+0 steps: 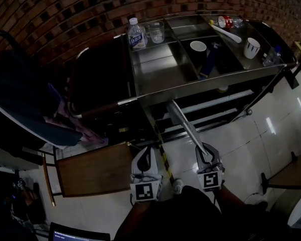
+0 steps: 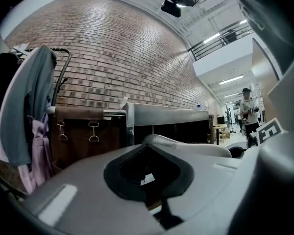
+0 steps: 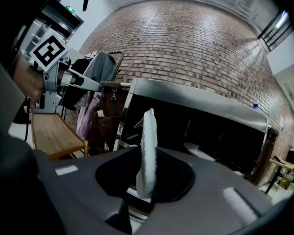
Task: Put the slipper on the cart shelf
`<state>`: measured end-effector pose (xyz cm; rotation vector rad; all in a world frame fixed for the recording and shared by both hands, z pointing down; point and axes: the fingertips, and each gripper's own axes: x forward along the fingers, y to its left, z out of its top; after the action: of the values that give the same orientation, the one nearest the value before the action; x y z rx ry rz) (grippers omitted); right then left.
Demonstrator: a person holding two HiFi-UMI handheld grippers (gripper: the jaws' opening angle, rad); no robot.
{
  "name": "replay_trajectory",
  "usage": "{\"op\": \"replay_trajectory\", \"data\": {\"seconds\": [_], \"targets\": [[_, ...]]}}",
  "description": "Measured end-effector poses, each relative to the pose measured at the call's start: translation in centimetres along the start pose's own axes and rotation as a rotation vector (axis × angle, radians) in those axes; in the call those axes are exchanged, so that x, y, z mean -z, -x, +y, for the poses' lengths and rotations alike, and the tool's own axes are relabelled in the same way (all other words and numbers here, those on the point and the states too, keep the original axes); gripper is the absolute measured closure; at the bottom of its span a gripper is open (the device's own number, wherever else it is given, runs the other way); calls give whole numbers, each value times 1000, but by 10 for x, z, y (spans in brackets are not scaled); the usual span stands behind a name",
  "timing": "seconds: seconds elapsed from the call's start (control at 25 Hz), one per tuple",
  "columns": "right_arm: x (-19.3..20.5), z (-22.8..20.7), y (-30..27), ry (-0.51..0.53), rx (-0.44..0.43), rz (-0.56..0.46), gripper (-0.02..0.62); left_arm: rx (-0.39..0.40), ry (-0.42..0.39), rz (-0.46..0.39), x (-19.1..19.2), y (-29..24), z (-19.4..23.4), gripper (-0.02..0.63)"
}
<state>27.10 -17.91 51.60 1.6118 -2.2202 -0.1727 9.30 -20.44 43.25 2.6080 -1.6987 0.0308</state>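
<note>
Head view: right gripper (image 1: pixel 203 153) is pinching the heel end of the slipper (image 1: pixel 184 126), which is pointing toward the cart (image 1: pixel 205 82). The toe is hanging just short of the lower shelf (image 1: pixel 215 115). Left gripper (image 1: pixel 148 154) is hovering beside it, jaws pressed together, carrying nothing.

Left gripper view: nothing is sitting between this gripper's (image 2: pixel 154 182) jaws. The slipper (image 2: pixel 186 145) is showing beyond them, in front of the cart (image 2: pixel 161 114).

Right gripper view: the gripper (image 3: pixel 147 192) is clamping the slipper (image 3: pixel 148 151) edge-on, facing the cart's (image 3: pixel 196 102) dark open side.

Status: pick-up is looking done. Carrying in and releasing on the shelf are remaining.
</note>
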Motion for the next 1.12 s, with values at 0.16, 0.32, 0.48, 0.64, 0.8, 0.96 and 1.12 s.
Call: {"op": "replay_trajectory", "data": {"seconds": [0.16,0.32,0.48,0.64,0.8,0.96,1.12], "targets": [[3,-1,-20,-35,-4,-12,526,-6,-16,1,1,-5,5,589],[9,-3,-39,-112,-13,-21,526,-22,-27,-2,-2,-9,11,589],[3,-10,-67,-163,-11,-7,526,-24,-25,6,-1,-15,9,589],[-7,-18,-98,-223,0,2,526,-15,-22,7,-2,-22,5,589],[-14,-20,-128,-297,6,6,526,-35,1,11,2,-27,7,589],[-20,-23,-155,-362,5,-3,526,-41,13,-5,5,-32,4,589],[-21,-31,-178,-445,-3,17,526,-50,21,-6,3,-33,7,589]]}}
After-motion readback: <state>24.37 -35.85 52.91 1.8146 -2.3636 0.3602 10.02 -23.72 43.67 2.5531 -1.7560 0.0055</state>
